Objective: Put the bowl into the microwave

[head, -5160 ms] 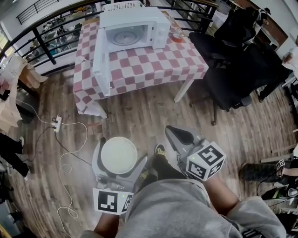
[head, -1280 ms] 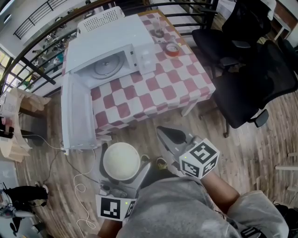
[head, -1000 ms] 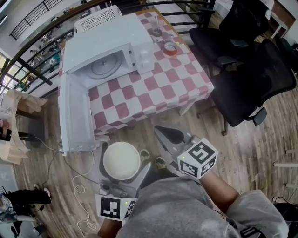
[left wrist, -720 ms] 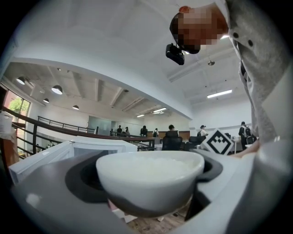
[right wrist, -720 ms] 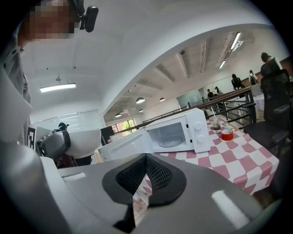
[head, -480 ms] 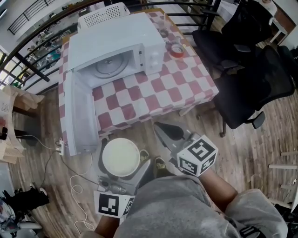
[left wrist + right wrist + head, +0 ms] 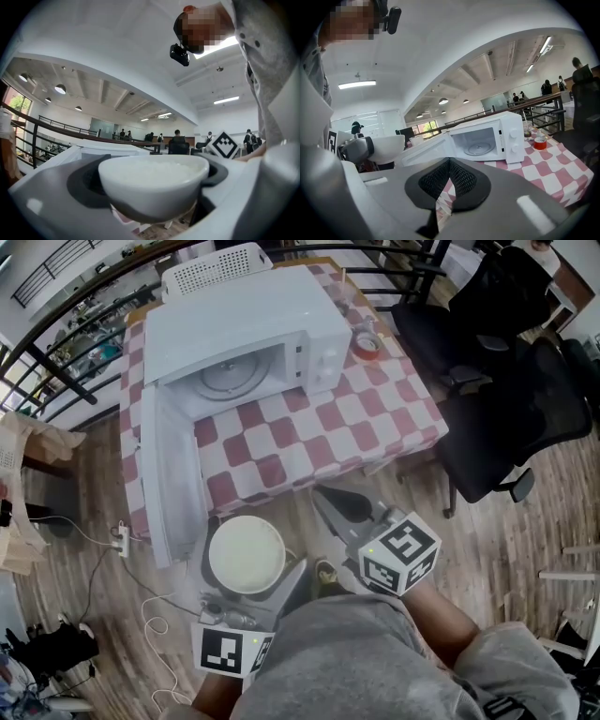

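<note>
Bowl (image 7: 247,554) is sitting clamped between the jaws of my left claw (image 7: 251,570), white, upright and level over the wood floor (image 7: 525,540), just short of the table's near edge. I'm judging this as the carry step: bowl in hand, not yet inside. My right claw (image 7: 345,509) is hanging beside it with jaws pressed together, gripping nothing. Next move, I'm guessing, is lifting the bowl to cavity height and pushing it forward onto the glass plate (image 7: 228,381), keeping it level.

Going around:
- The table (image 7: 375,423), with a red-and-white checked cloth, is taking up the middle.
- Black office chairs (image 7: 497,418) are standing to its right, well apart from my path.
- The microwave (image 7: 246,329) is sitting on the table's left part, mouth facing me.
- Its door (image 7: 173,479) is hanging wide open to the left, reaching past the table edge, just beside the bowl. That's what I'm watching, since the left claw could be clipping it on the way up.
- A red tape roll (image 7: 367,345) is lying right of the microwave, out of the way.
- A power strip (image 7: 120,540) is lying on the floor left of the door.
</note>
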The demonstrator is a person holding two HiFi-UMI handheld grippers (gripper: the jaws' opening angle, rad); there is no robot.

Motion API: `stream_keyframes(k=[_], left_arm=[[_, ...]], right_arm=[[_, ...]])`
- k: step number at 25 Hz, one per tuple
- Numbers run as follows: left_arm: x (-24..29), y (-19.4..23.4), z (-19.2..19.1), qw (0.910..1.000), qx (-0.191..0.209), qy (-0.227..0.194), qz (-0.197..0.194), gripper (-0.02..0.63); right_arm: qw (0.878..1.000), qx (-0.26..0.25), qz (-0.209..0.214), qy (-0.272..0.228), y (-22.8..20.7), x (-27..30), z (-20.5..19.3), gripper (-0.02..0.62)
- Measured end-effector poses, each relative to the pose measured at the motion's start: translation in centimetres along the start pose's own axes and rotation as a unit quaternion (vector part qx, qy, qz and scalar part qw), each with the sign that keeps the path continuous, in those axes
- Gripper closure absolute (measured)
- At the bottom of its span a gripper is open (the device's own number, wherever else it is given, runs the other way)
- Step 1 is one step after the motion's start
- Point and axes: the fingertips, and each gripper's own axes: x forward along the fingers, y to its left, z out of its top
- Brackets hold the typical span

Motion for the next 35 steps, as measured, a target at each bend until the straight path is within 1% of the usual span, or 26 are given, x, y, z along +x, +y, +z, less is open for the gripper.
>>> stream_keyframes(k=[7,16,23,29,35], left_arm=[[0.7,2.5,0.2,0.9999,-0.003,-0.006,-0.008,0.064],[1.0,5.4,0.7,0.9997,-0.014,-0.018,-0.011,0.064],[1.8,5.9,0.3,0.9993,-0.018,-0.018,-0.026,0.064],[2.6,6.0,0.7,0.9989,-0.022,-0.020,-0.037,0.064],[3.7,6.2,0.3,0.9992,-0.021,-0.013,-0.031,0.064]], right_arm=[[1.000,-0.008,-0.014,0.000,0.2,2.0,1.2,0.597],[1.000,-0.021,-0.021,-0.002,1.1,4.9,2.5,0.597],[0.999,-0.020,-0.038,-0.009,0.8,5.5,2.7,0.597],[0.998,-0.026,-0.050,-0.011,0.3,5.2,3.5,0.597],[0.998,-0.027,-0.048,-0.002,-0.9,5.8,3.3,0.597]])
